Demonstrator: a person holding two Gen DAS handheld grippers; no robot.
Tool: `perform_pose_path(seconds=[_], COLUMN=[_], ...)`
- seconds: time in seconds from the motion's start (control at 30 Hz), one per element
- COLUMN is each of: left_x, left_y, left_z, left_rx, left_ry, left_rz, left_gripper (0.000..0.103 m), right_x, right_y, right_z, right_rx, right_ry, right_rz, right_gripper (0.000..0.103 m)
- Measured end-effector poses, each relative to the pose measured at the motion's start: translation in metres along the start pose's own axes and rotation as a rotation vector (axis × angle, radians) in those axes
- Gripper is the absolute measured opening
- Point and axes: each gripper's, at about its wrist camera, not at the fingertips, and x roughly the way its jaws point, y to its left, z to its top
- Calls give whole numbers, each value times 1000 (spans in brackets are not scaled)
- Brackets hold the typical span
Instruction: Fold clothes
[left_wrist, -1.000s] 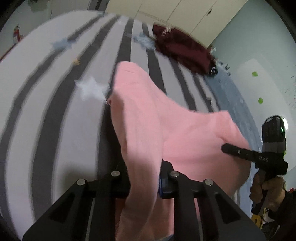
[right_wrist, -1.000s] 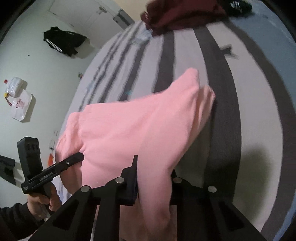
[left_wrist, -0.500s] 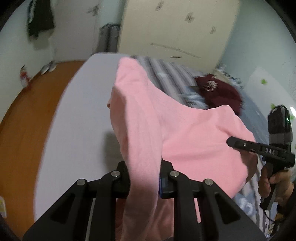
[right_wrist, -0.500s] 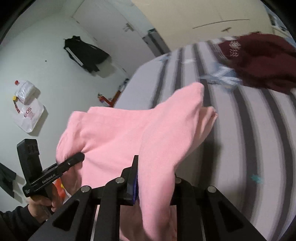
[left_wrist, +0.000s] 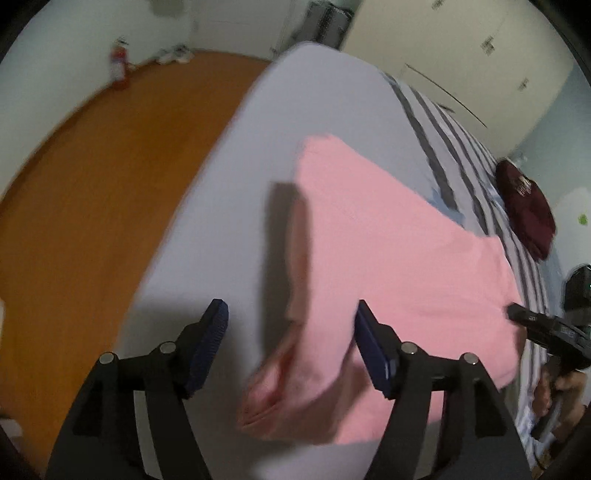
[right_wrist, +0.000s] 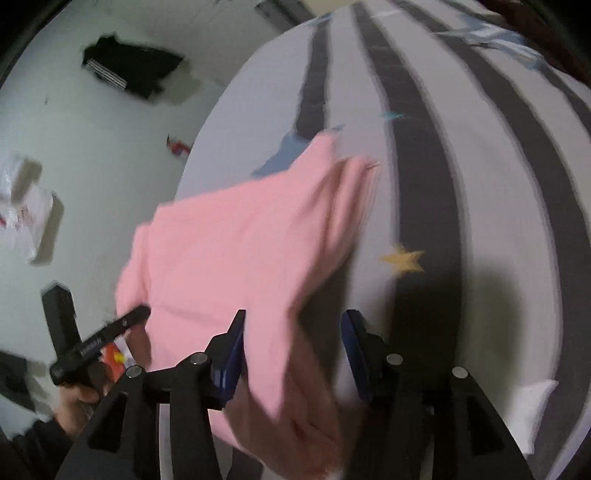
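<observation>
Pink garment (left_wrist: 388, 258) folded into a compact bundle, dropping onto the striped bed (right_wrist: 480, 184) just ahead of both hand-held grippers. Left hand-held gripper (left_wrist: 291, 347) and right hand-held gripper (right_wrist: 293, 350) jaws just opened, cloth loose between. Maroon garment (left_wrist: 524, 210) farther off, probably next.

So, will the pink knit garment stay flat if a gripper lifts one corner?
Probably not. The pink knit garment looks soft; its edge droops between the just-opened left gripper jaws. It seems light, bunching loosely by the right gripper.
</observation>
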Motion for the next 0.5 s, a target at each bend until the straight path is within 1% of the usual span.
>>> perform_pose_path(seconds=[0.03, 0.07, 0.17, 0.2, 0.23, 0.27, 0.3, 0.33, 0.37, 0.4, 0.43, 0.47, 0.5], left_x=[-7, -13, -30, -36, -43, -45, -44, -39, -31, -23, -13, 0, 15], left_y=[1, 0, -5, -8, -12, -22, -36, -51, -65, -79, -88, -90, -91], left_z=[0, 1, 10, 14, 18, 22, 25, 27, 28, 28, 29, 31, 33], left_rx=[10, 27, 14, 10, 8, 38, 89, 143, 199, 254, 283, 287, 286], left_ry=[-26, -53, -139, -172, -208, -234, -253, -260, -259, -257, -244, -225, -207], left_rz=[25, 65, 196, 205, 193, 170, 141, 125, 118, 112, 95, 85, 85], left_gripper=[67, 67, 67, 67, 66, 64, 53, 43, 24, 9, 6, 5, 4], right_x=[-11, -20, -48, -52, -53, -51, -54, -57, -57, -50, -39, -28, -16], right_y=[-1, 0, 6, 9, 12, 15, 22, 30, 39, 53, 67, 78, 86], right_z=[1, 0, 5, 8, 13, 16, 10, 4, -2, -5, -4, -4, -3], right_rx=[-12, -25, -44, -47, -53, -73, -110, -146, -185, -233, -281, -317, -348], right_ry=[-29, -55, -172, -203, -228, -246, -266, -286, -304, -315, -316, -316, -314], right_rz=[-23, -53, -187, -200, -210, -214, -214, -213, -212, -206, -199, -199, -209], right_gripper=[52, 52, 52, 52, 52, 52, 52, 52, 52, 52, 50, 48, 43])
